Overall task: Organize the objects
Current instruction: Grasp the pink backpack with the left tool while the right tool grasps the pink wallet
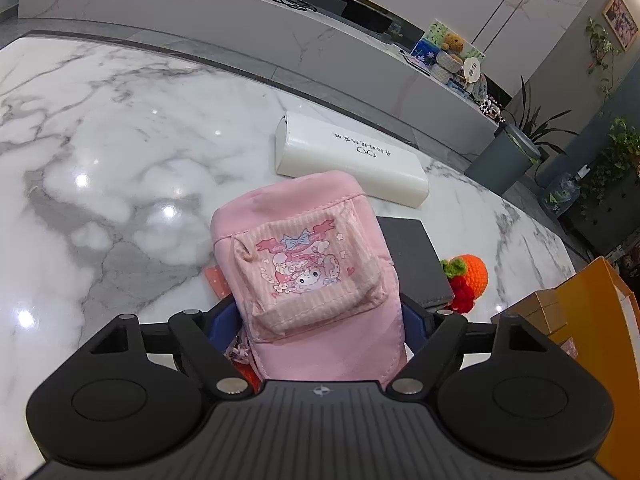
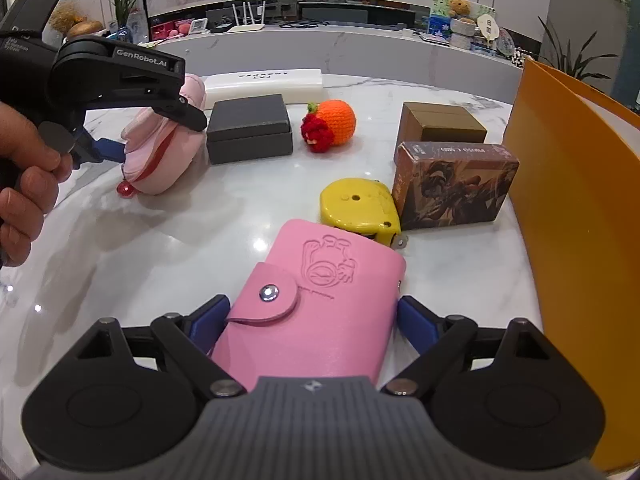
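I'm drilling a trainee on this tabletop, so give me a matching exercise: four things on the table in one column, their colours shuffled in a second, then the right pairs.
Things:
1. wallet
2. tape measure
3. square box
4. crochet fruit

Colours:
A. yellow
B. orange
C. pink
D. dark grey

Pairs: 1-C, 2-A, 3-D, 4-B

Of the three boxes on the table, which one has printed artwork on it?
The brown illustrated box, beside the yellow tape measure. The dark grey lidded box and the plain brown cardboard box behind it carry no picture.
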Tool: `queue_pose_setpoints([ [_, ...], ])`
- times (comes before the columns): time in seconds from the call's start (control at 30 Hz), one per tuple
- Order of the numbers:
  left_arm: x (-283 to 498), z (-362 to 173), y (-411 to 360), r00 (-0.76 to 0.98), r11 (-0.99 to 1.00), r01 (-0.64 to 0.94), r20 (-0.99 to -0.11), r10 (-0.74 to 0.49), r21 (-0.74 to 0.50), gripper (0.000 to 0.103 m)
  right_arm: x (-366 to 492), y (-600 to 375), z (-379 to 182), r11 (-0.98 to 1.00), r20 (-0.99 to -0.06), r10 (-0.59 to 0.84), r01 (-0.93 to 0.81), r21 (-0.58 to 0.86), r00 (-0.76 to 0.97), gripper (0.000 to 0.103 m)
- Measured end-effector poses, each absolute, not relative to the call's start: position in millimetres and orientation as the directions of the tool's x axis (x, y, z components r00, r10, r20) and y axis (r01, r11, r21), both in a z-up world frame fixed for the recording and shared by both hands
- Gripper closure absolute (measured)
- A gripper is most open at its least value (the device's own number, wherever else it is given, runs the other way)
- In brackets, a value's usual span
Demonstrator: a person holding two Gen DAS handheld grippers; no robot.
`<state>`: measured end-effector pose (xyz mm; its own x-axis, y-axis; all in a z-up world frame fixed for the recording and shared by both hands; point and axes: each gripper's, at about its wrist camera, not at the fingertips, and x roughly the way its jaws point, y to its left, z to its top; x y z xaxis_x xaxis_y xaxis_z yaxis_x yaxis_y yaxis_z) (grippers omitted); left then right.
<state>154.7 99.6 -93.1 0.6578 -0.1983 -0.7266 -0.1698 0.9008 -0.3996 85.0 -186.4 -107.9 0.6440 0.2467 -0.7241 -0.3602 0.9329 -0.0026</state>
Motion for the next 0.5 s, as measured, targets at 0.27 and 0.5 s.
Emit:
queue_pose_setpoints([
  [0.27, 144, -89, 93, 0.649, 0.9, -0.167, -0.733, -0.207, -0.402, 0.019, 81, -194, -106, 0.921, -0.737, 0.272, -0.39, 0.013, 0.619, 0.014],
  [0.5, 128, -83, 94, 0.637, 0.894, -0.186, -0.742, -0.207, -0.409, 0.024, 72, -205, -102, 0.921, -0.747, 0.298, -0.386, 0.061, 0.594, 0.015],
])
